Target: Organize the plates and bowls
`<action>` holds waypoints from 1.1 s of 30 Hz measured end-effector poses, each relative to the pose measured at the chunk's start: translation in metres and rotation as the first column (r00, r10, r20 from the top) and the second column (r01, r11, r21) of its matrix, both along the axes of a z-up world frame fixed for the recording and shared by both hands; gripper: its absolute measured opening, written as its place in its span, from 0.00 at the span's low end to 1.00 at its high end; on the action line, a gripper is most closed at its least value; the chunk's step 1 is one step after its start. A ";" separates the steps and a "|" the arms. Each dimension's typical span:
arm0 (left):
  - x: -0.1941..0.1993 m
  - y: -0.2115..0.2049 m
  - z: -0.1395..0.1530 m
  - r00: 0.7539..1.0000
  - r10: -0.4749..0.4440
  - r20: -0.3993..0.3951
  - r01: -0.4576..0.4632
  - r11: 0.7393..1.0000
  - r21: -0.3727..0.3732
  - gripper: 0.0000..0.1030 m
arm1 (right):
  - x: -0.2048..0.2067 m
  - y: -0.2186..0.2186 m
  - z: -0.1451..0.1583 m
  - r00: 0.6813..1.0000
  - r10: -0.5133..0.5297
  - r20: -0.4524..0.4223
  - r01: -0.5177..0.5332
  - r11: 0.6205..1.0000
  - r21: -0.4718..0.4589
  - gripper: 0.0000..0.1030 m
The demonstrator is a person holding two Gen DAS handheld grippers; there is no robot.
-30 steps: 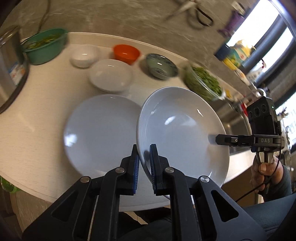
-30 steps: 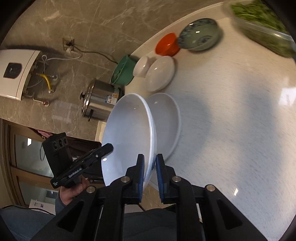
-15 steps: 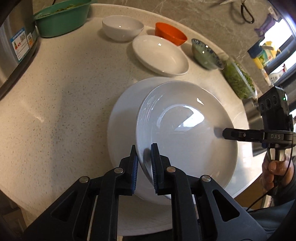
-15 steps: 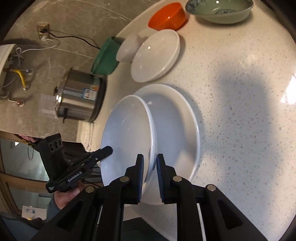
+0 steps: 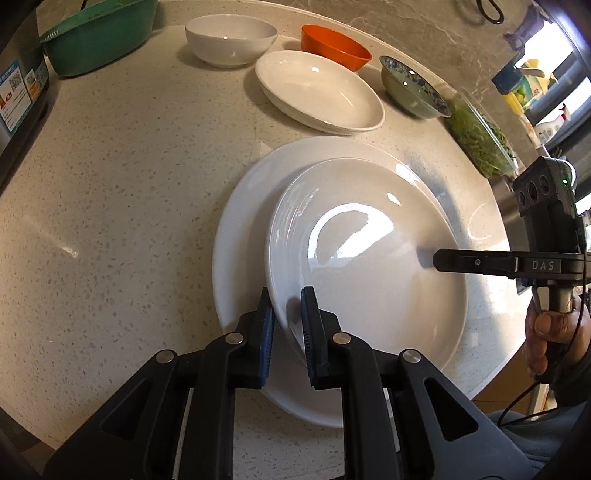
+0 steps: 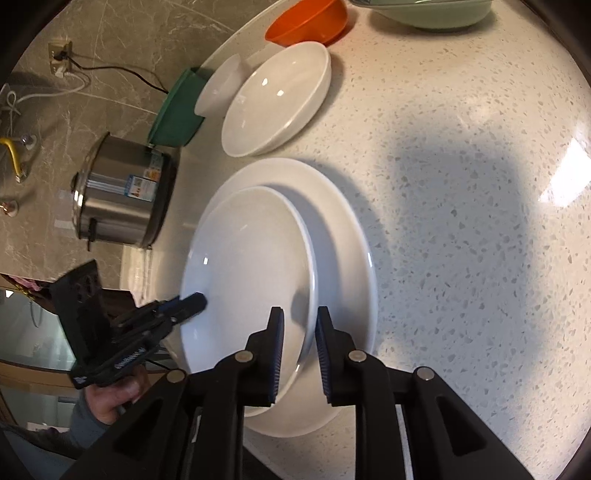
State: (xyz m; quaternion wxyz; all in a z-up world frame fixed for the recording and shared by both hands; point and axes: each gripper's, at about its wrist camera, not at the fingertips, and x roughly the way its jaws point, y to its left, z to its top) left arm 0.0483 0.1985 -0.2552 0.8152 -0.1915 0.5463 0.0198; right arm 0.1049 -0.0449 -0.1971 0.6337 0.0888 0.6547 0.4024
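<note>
Surface: pale speckled stone countertop [image 5: 110, 184], curved edge, grey marbled wall behind.
Clock reference: read from behind the left gripper, centred on the plate stack.
Lower plate [image 5: 240, 240]: large, white, flat on the counter near the front edge.
Upper plate [image 5: 369, 266]: white, slightly smaller, lies on the lower plate, offset toward 4 o'clock; cannot tell whether it sits fully flat.
Left gripper [image 5: 286, 295]: at 7 o'clock on the upper plate, blue pads clenched on its rim.
Right gripper [image 6: 298, 312]: at 3 o'clock, jaws opening, rim between them, inner pad clear of the plate.
Hand [image 5: 550, 332]: wrapped round the right gripper's handle, off the counter edge.
12 o'clock: shallow white dish [image 5: 317, 92], apart from the stack.
Back row, 11 to 1 o'clock: white bowl [image 5: 231, 38], orange bowl [image 5: 332, 42], blue-patterned bowl [image 5: 410, 86].
10 o'clock: green basin [image 5: 96, 33], steel cooker [image 6: 122, 192] beside it.
2 o'clock: clear container of greens [image 5: 480, 136].
</note>
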 end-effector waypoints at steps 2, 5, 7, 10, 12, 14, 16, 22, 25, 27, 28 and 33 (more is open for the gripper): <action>-0.001 0.000 0.000 1.000 0.000 0.003 0.000 1.000 -0.005 0.14 | 0.000 -0.001 -0.002 1.000 -0.015 0.001 0.015 1.000 0.012 0.21; -0.004 0.003 0.000 1.000 0.007 0.014 -0.006 1.000 -0.026 0.16 | -0.001 -0.003 -0.001 1.000 -0.018 0.023 0.017 1.000 0.016 0.23; -0.007 0.005 0.000 1.000 0.002 0.027 0.000 0.998 -0.061 0.22 | -0.003 -0.003 0.000 0.999 -0.023 0.025 0.022 0.999 0.036 0.30; -0.011 0.005 0.005 0.998 -0.007 0.060 0.013 0.995 -0.095 0.45 | -0.006 -0.003 0.002 0.999 -0.026 0.046 0.023 0.999 0.049 0.38; -0.016 0.006 0.014 0.995 -0.010 0.096 0.019 0.996 -0.092 0.65 | -0.009 -0.001 0.005 0.998 -0.027 0.065 0.023 0.998 0.060 0.45; -0.020 0.009 0.021 0.993 -0.007 0.120 0.017 0.996 -0.090 0.73 | -0.012 0.001 0.008 0.997 -0.027 0.078 0.022 0.997 0.071 0.58; -0.025 0.017 0.024 0.991 0.010 0.137 0.005 0.995 -0.103 0.77 | -0.014 0.000 0.014 0.995 -0.041 0.092 0.033 0.996 0.089 0.71; -0.041 0.054 0.031 0.976 0.117 0.184 -0.087 0.983 -0.161 0.81 | -0.017 -0.015 0.029 0.983 -0.130 0.132 0.112 0.984 0.139 0.86; -0.048 0.072 0.031 0.966 0.163 0.201 -0.128 0.976 -0.175 0.83 | -0.020 -0.042 0.034 0.967 -0.237 0.095 0.208 0.948 0.240 0.87; -0.050 0.082 0.027 0.963 0.190 0.191 -0.154 0.970 -0.188 0.87 | -0.024 -0.073 0.031 0.936 -0.346 0.064 0.316 0.907 0.280 0.94; -0.053 0.086 0.023 0.962 0.199 0.186 -0.161 0.966 -0.202 0.88 | -0.025 -0.092 0.026 0.911 -0.411 0.046 0.383 0.880 0.281 1.00; -0.055 0.099 0.016 0.956 0.228 0.185 -0.191 0.962 -0.195 1.00 | -0.040 -0.169 0.006 0.789 -0.612 -0.056 0.599 0.745 0.292 1.00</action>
